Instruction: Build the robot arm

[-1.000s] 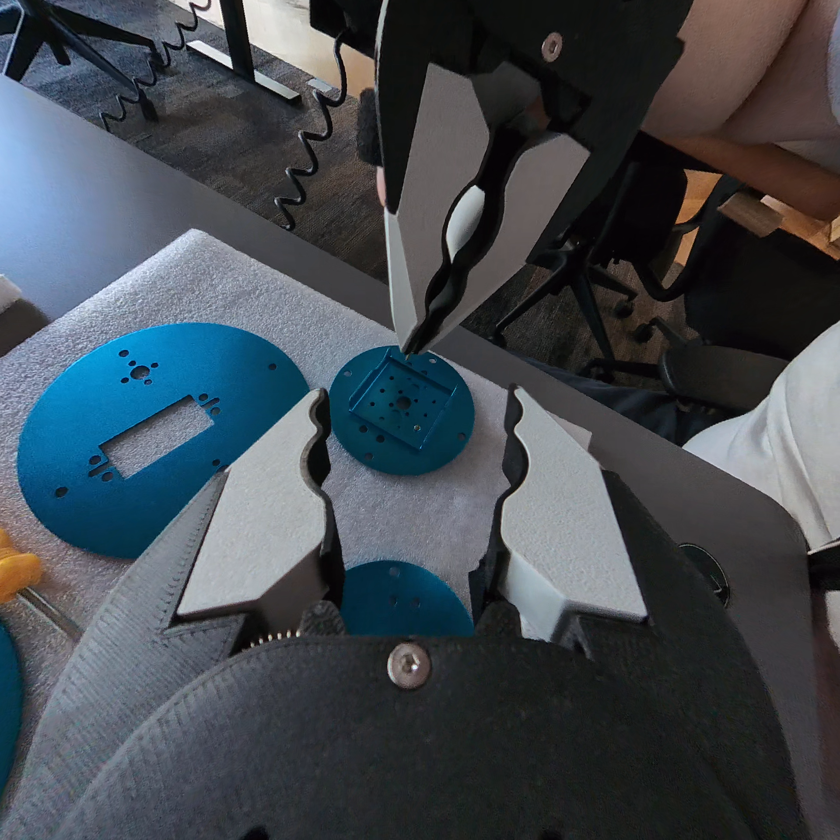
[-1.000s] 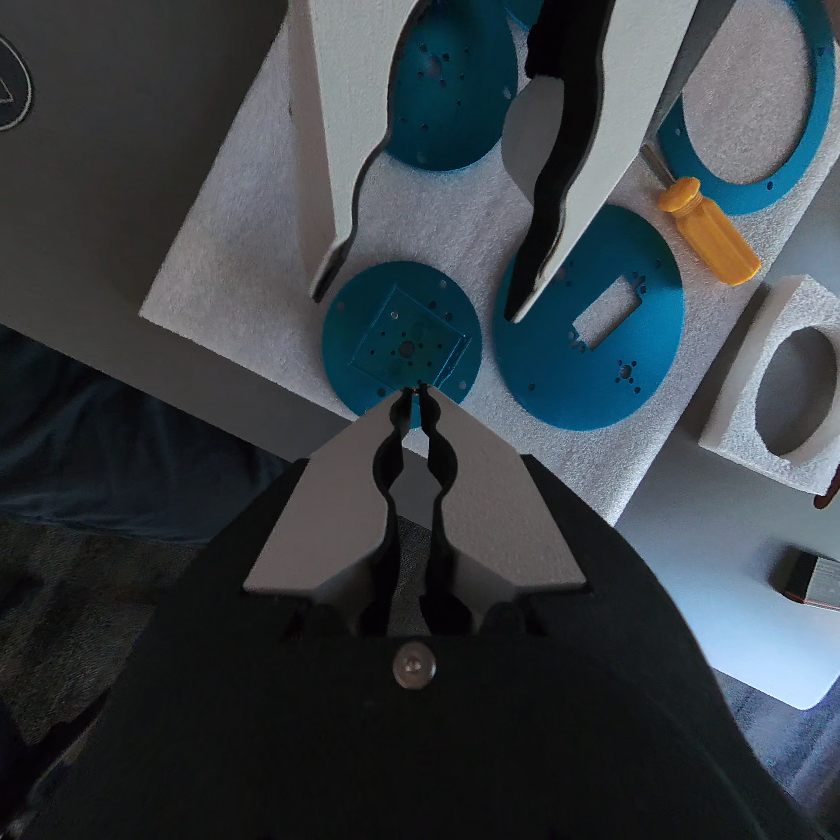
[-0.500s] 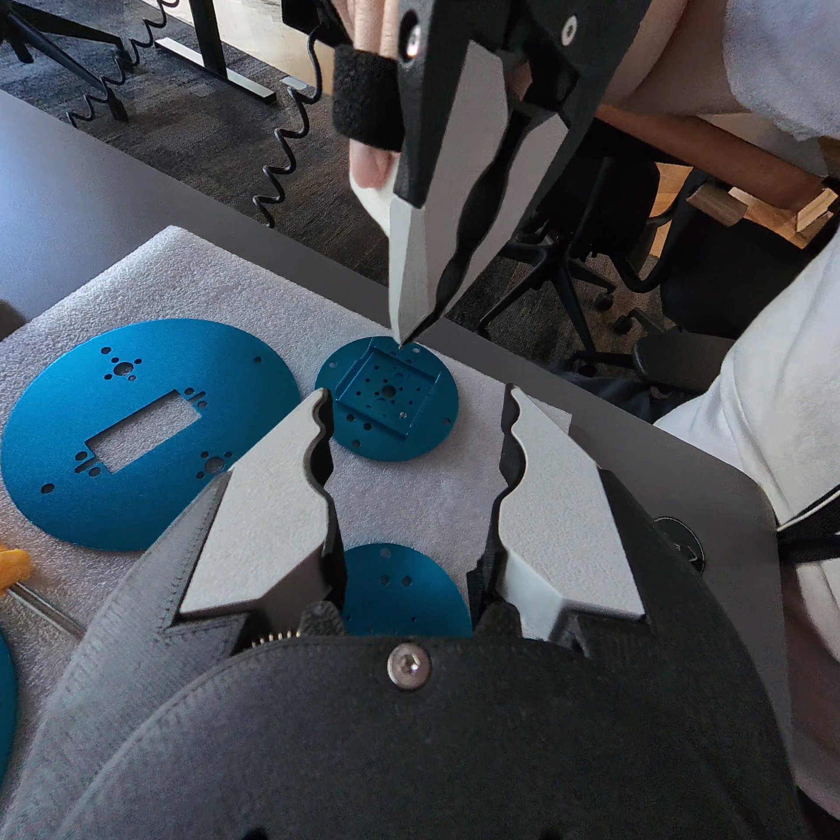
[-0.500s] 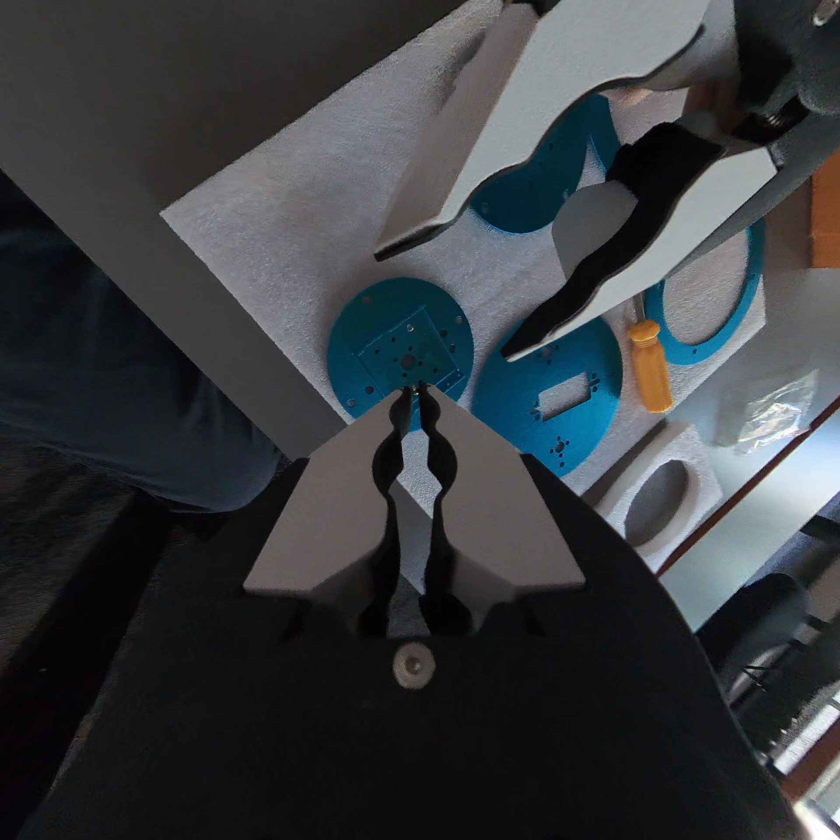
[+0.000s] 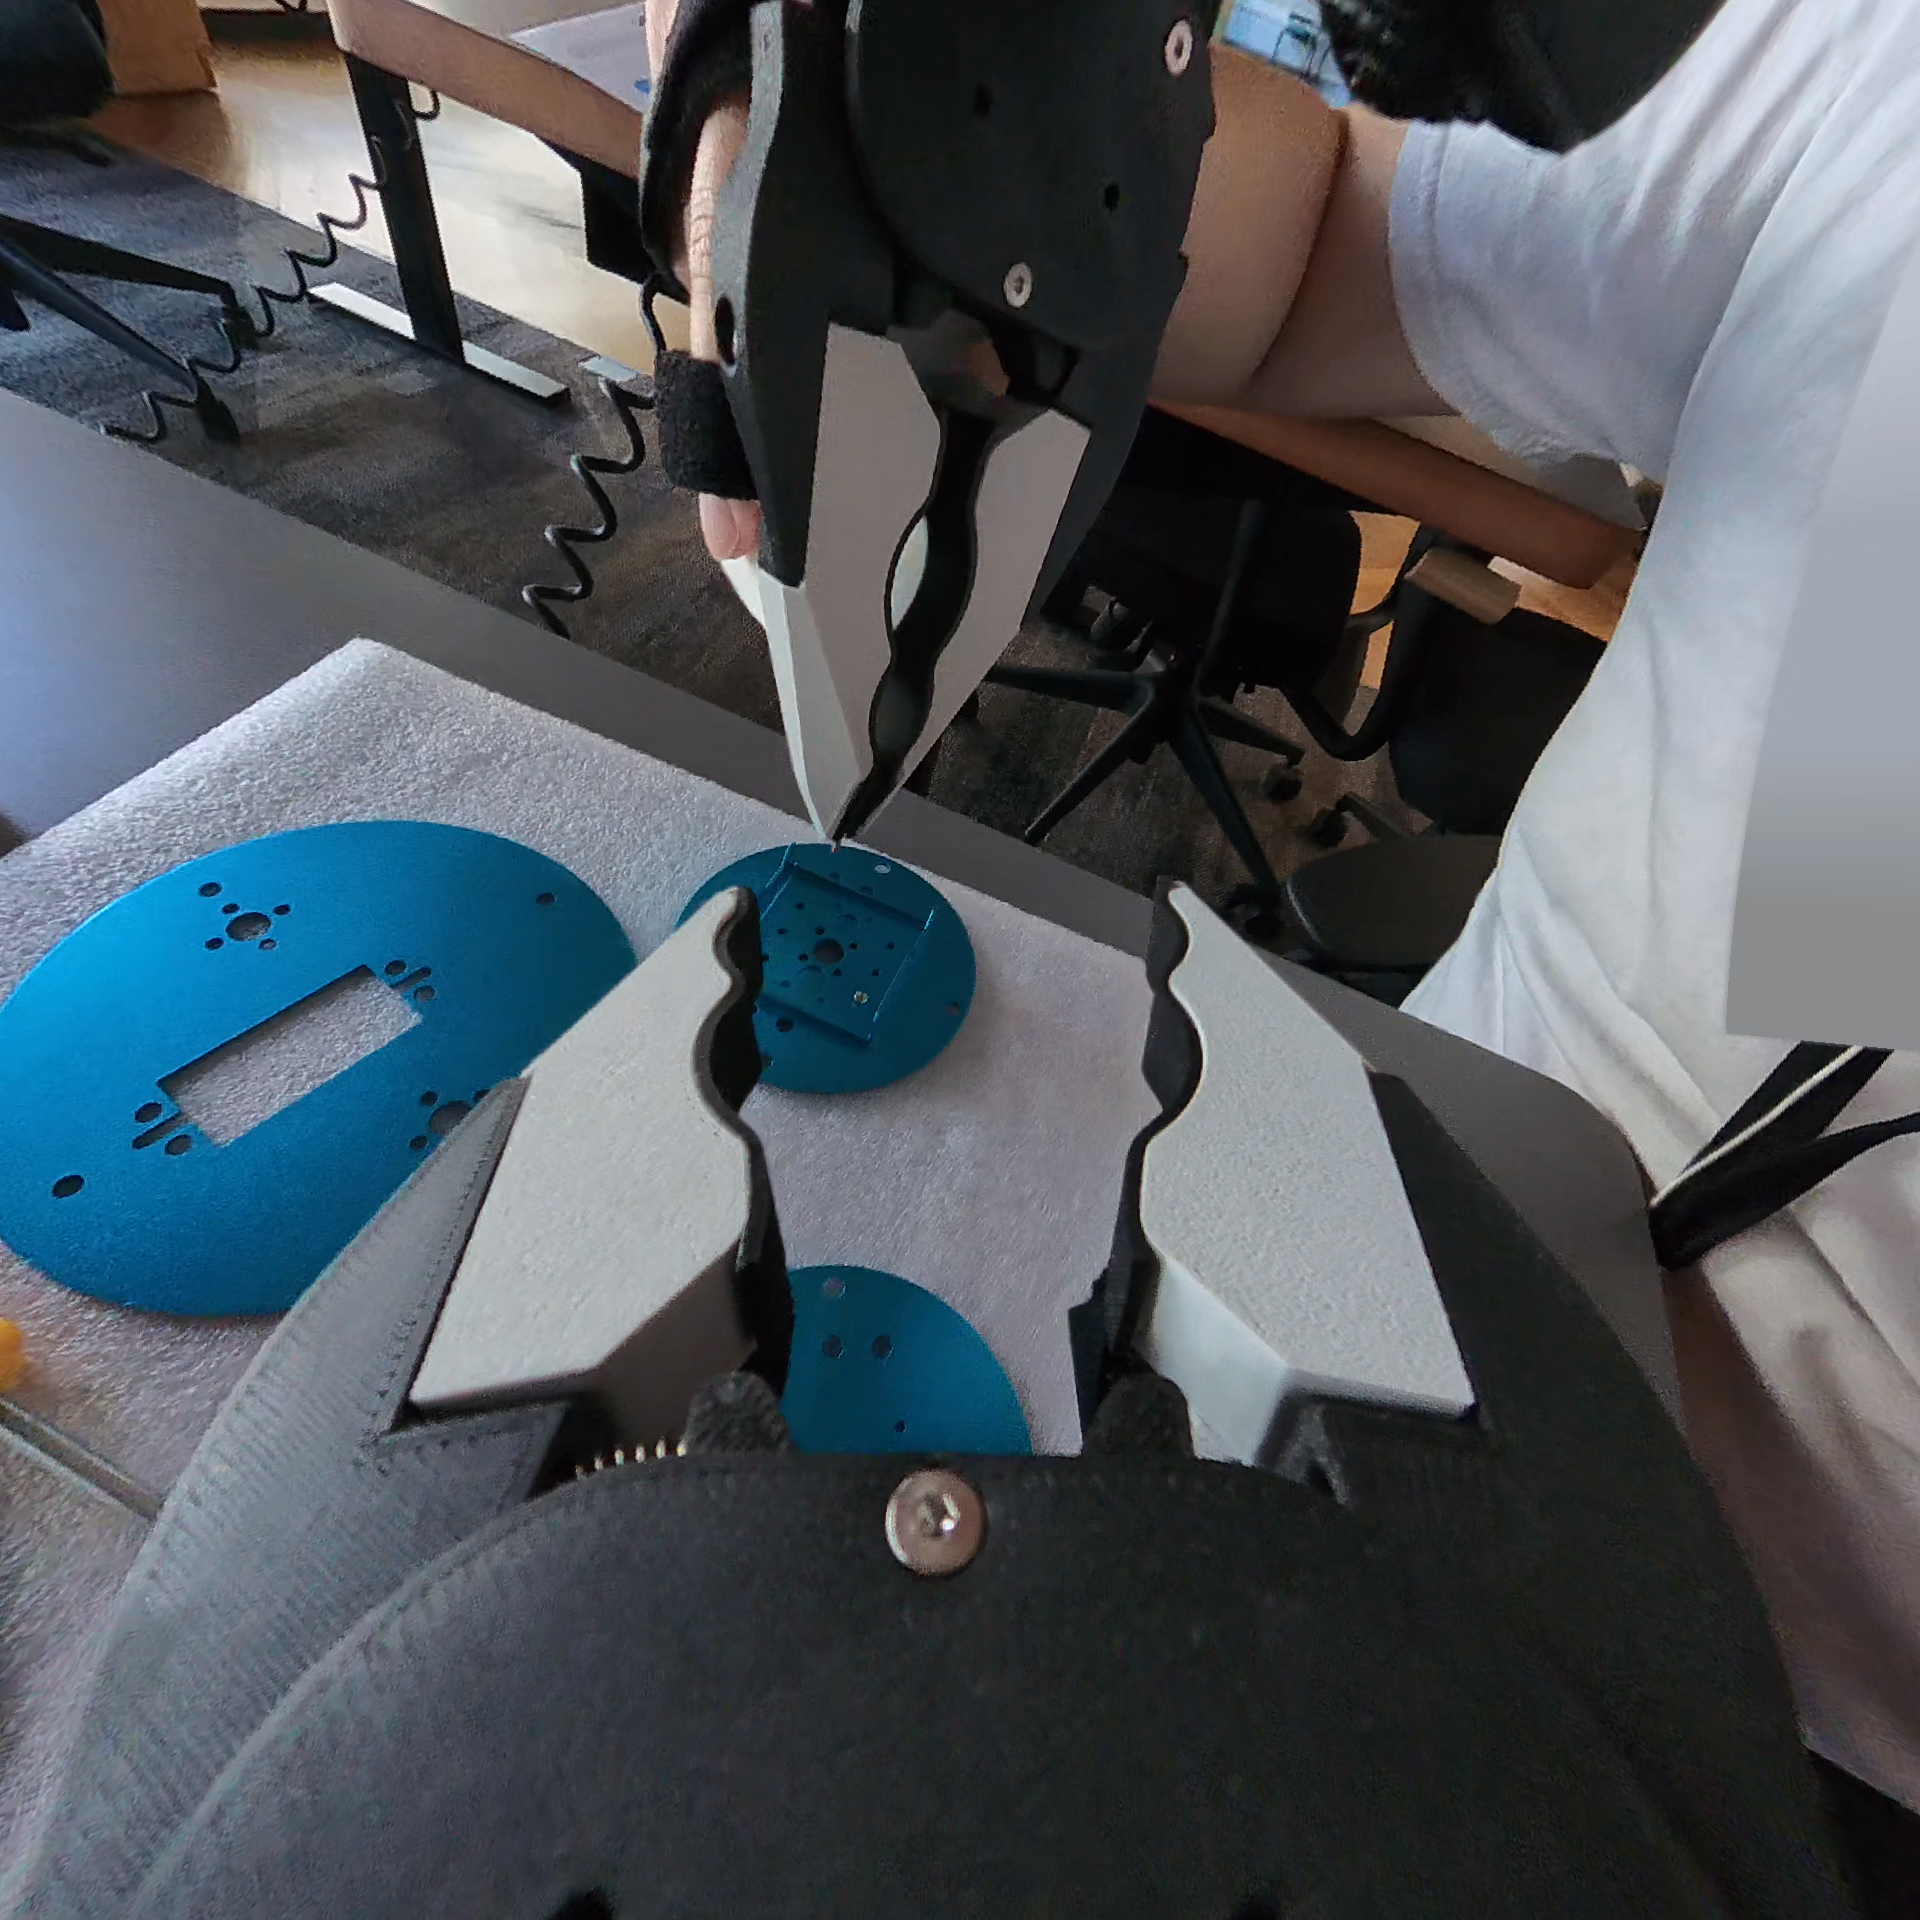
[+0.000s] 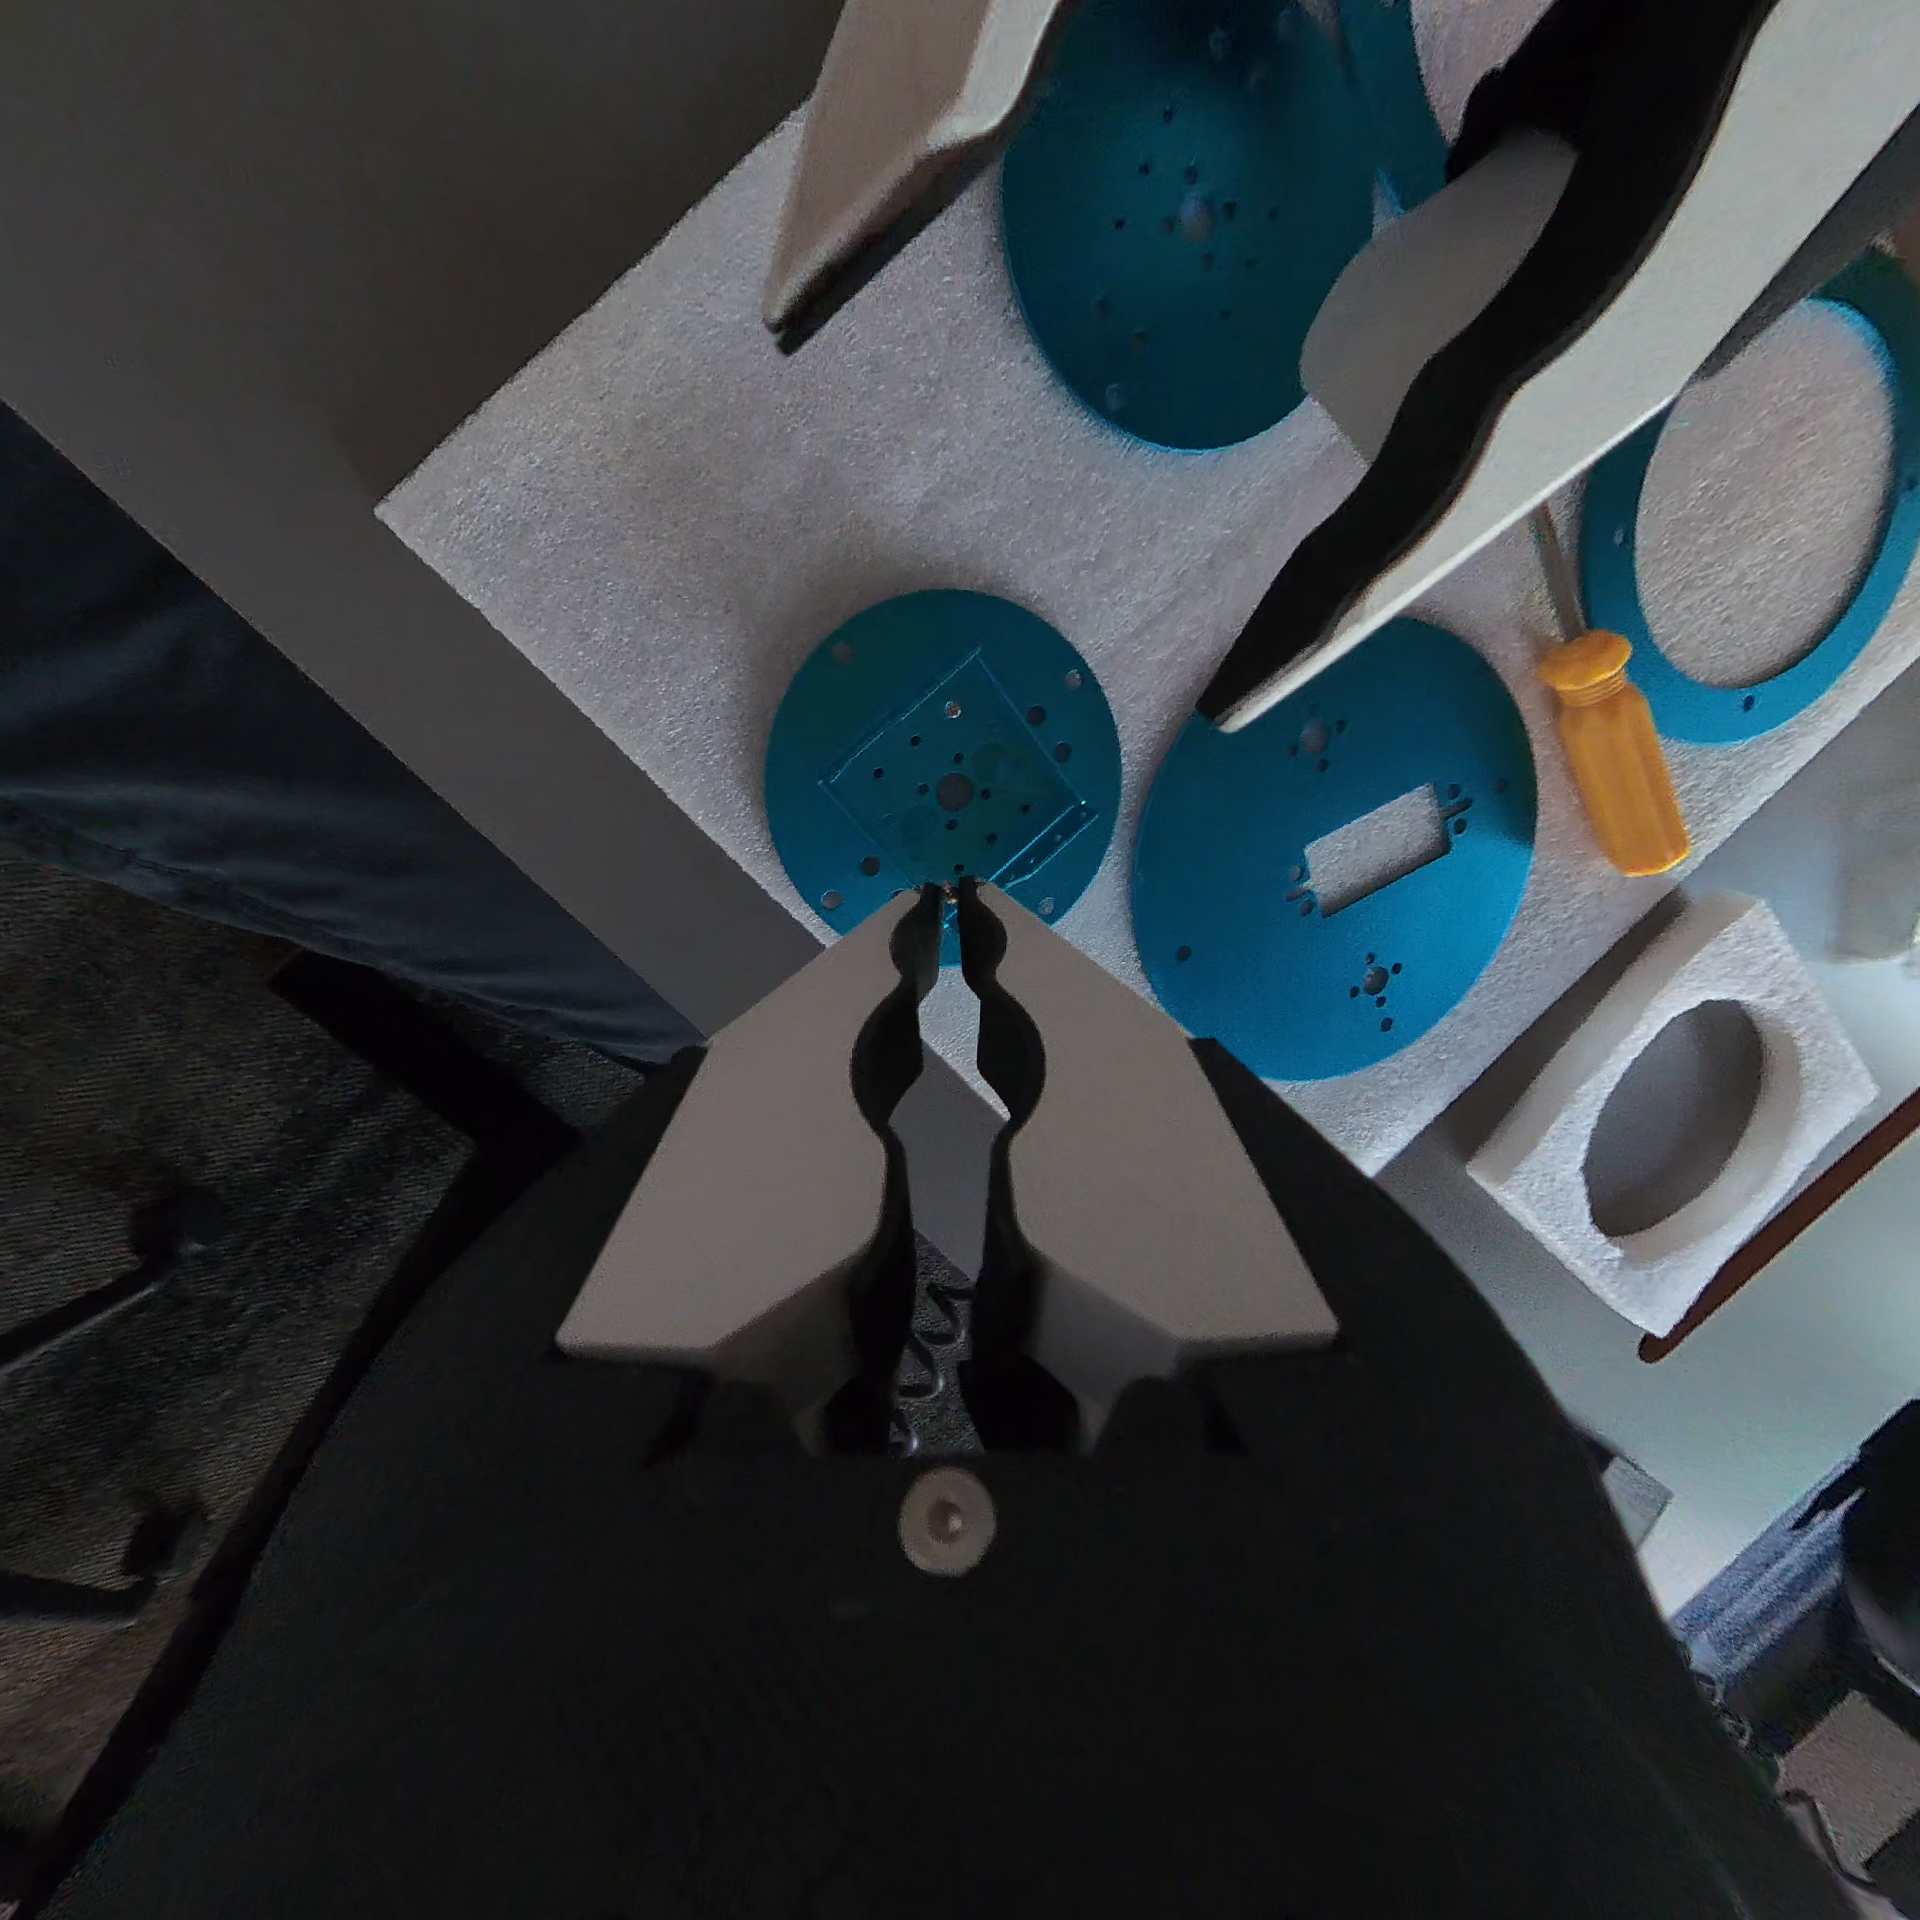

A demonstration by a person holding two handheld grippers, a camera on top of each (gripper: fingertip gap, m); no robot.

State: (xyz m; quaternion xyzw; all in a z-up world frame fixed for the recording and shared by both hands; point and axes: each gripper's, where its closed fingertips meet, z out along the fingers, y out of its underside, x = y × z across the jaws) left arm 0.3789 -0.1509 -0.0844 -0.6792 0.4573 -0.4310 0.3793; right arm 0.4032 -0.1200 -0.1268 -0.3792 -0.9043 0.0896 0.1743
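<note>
Right gripper point(image 6: 943, 891): fingertips almost together, pinching a tiny screw-like piece, too small to name, at the edge of the small blue disc point(image 6: 940, 774).
Left gripper point(image 5: 951, 914): fingers wide apart, holding nothing, above the foam mat point(image 5: 935, 1164).
Beside: large blue slotted plate point(image 6: 1335, 847), yellow screwdriver point(image 6: 1610, 769).

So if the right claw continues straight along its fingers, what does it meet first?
Probably the small blue disc: the right claw, nearly shut on something tiny, points at its near edge. Depth is unclear.
</note>
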